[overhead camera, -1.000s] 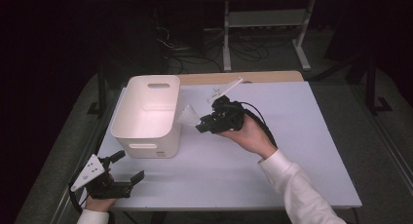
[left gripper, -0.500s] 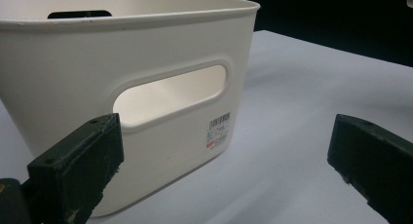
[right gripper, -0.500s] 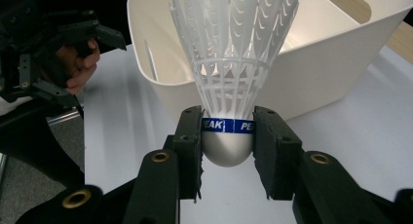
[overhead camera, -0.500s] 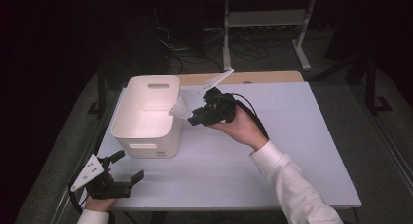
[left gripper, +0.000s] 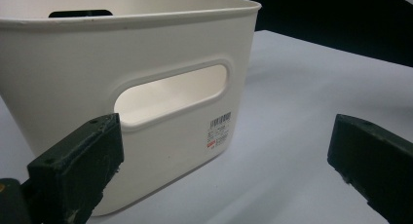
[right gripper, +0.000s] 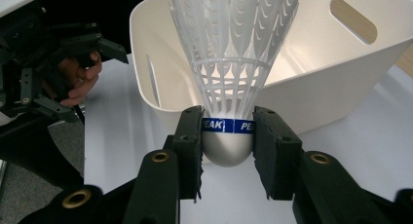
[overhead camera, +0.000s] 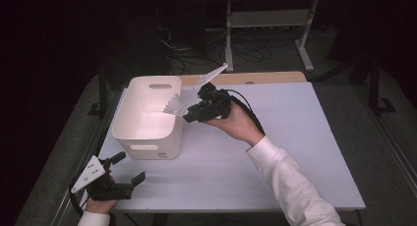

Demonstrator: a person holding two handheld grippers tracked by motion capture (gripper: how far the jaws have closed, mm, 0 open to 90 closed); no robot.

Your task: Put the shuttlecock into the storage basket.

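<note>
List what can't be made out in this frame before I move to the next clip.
- Bin floor: the near part is hidden by its front wall in the high view; the shuttlecock covers much of it in the right gripper view.
- Label on the bin: print too small, left gripper view.
- Shuttlecock band text: cut off by the right gripper pads.
- Left gripper: small and dark in the high view.

One shuttlecock [right gripper: 229, 78], one white bin [overhead camera: 147, 115], two grippers — left [overhead camera: 129, 169], right [overhead camera: 188, 116] — and one table [overhead camera: 295, 137].
</note>
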